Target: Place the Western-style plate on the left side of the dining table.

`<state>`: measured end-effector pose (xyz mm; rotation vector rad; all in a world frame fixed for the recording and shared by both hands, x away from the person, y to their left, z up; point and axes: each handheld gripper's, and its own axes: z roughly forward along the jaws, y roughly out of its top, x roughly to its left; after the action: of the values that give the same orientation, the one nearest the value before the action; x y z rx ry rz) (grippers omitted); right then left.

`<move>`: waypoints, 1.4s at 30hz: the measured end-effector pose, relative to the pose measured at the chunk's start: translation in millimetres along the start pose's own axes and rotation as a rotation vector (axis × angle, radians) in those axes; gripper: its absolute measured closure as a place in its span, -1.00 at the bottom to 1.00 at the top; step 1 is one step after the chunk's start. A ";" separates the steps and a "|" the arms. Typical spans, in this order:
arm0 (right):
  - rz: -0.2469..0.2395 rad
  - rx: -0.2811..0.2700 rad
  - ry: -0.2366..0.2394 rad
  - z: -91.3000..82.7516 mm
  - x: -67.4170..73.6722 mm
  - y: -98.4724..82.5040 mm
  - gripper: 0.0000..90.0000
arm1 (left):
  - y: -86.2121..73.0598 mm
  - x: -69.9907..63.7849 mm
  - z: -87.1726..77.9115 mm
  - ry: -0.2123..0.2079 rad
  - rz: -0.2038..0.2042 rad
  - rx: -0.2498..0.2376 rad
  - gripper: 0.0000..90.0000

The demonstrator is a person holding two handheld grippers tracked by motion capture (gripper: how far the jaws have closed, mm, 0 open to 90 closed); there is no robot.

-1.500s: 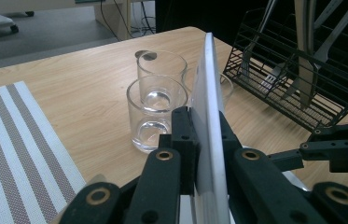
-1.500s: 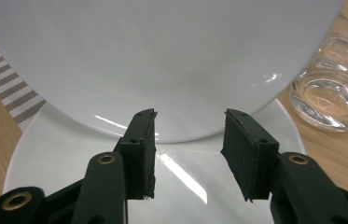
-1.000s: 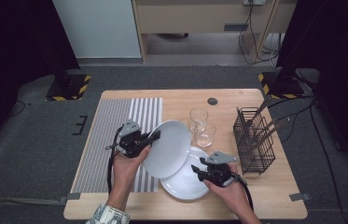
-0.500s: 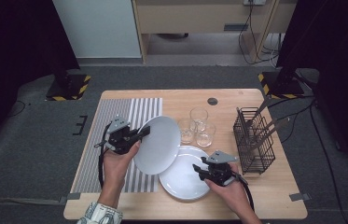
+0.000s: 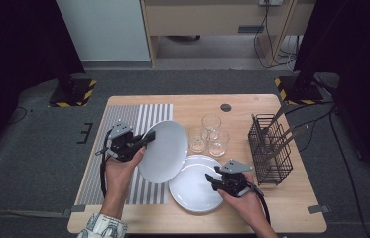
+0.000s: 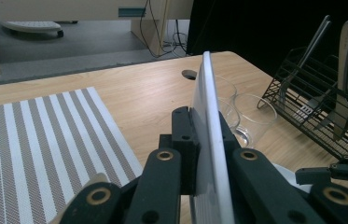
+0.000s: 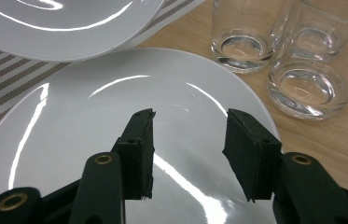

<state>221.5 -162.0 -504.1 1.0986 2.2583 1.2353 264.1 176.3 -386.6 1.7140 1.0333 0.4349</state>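
Your left tool [image 5: 145, 141] is clenched on the upper plate's [image 5: 165, 151] rim, plate tilted up w/ the striped mat [image 5: 138, 119] under and beyond it, while your right tool [image 7: 188, 154] hangs released right over the lower plate [image 5: 192, 183] on the tabletop [image 5: 252, 104], so it's the nearer one.

Lifted plate [image 5: 163, 150] hides part of lower plate [image 5: 195, 183]; cutlery [image 6: 346, 70] tops cut off by edge.
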 end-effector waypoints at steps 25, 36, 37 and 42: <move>0.001 -0.005 -0.005 0.0 -0.8 -0.5 0.14 | 6.2 19.2 -7.8 0.036 -0.022 -0.024 0.89; 0.005 -0.022 -0.032 -2.2 -4.4 0.2 -0.12 | 7.4 28.2 -10.5 0.053 -0.036 -0.031 0.89; 0.005 -0.022 -0.033 -2.2 -4.4 0.3 -0.15 | 7.9 29.1 -10.8 0.053 -0.037 -0.031 0.89; -0.008 -0.035 -0.043 -1.7 -3.1 1.0 -0.33 | 11.7 33.6 -12.0 0.066 -0.036 -0.033 0.89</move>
<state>222.9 -165.0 -502.5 1.0928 2.1988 1.2311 279.5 209.3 -377.7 1.6590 1.0970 0.4851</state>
